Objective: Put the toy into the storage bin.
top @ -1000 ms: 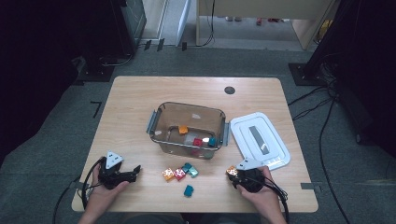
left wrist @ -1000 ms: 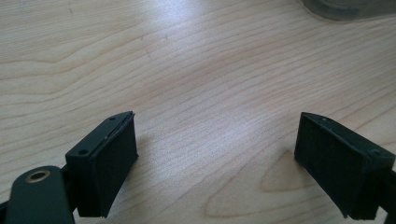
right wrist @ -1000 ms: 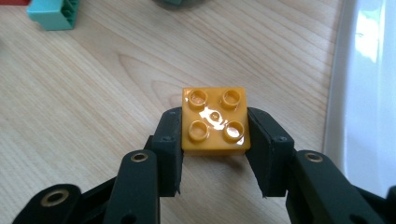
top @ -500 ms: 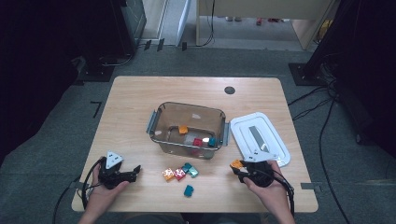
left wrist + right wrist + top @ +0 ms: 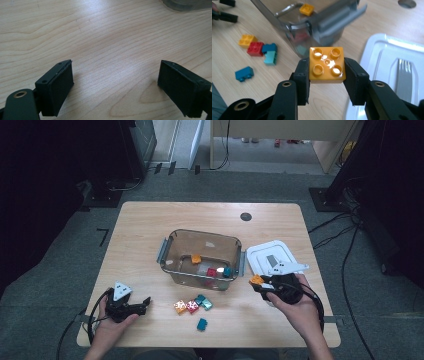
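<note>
My right gripper [image 5: 327, 82] is shut on an orange four-stud brick [image 5: 327, 64], held above the table just right of the clear plastic bin [image 5: 172, 255]. In the high view that orange brick [image 5: 256, 280] shows at the tip of the right gripper [image 5: 261, 285]. The bin holds an orange brick [image 5: 196, 259], a red one [image 5: 212, 272] and a teal one [image 5: 227, 271]. My left gripper [image 5: 144, 306] rests low at the front left, open, its jaws wide apart over bare wood [image 5: 115, 75].
Loose bricks lie in front of the bin: orange [image 5: 180, 307], red [image 5: 192, 306], teal [image 5: 203, 302] and a blue one [image 5: 202, 324]. The bin's white lid [image 5: 265, 257] lies to its right, under my right hand. A round hole [image 5: 245, 216] sits near the table's far edge.
My right gripper has carried the orange brick up and to the right, toward the bin's right end and the lid. The left gripper stayed put.
</note>
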